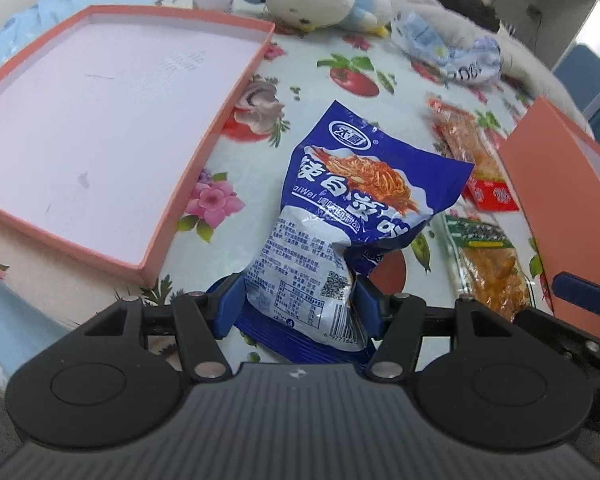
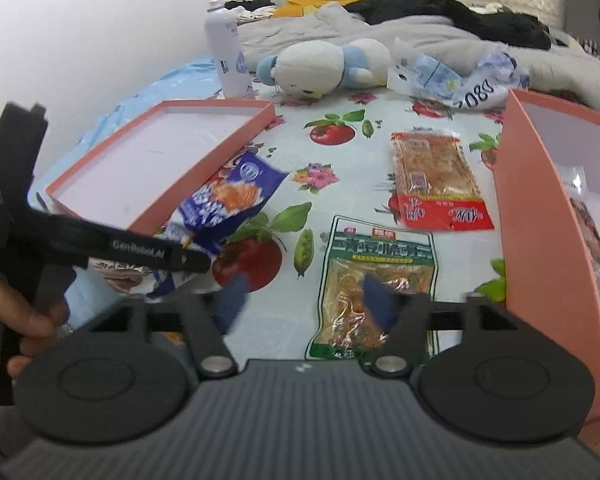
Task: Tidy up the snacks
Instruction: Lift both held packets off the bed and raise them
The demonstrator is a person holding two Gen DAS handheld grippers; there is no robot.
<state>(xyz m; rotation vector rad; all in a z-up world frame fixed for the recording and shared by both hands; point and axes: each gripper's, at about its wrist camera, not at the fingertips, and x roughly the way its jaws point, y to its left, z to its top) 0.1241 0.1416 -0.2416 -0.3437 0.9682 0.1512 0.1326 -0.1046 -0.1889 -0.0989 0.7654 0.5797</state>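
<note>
My left gripper (image 1: 298,304) is shut on the lower end of a blue and white snack bag (image 1: 352,208), which it holds just right of the shallow pink box (image 1: 204,152). The right wrist view shows that bag (image 2: 228,200) against the box's near rim (image 2: 204,160), under one of the left fingers (image 2: 148,250). My right gripper (image 2: 306,300) stands open and holds nothing, above a green snack pack (image 2: 380,264) lying on the cloth. A red-ended snack pack (image 2: 432,168) lies beyond it. A taller pink box (image 2: 540,220) on the right holds some snacks.
A plush toy (image 2: 324,64), a white bottle (image 2: 228,52) and crumpled plastic wrappers (image 2: 452,76) sit at the far edge of the fruit-print cloth. A grey blanket and dark clothes lie behind. A person's hand (image 2: 28,312) grips the left tool.
</note>
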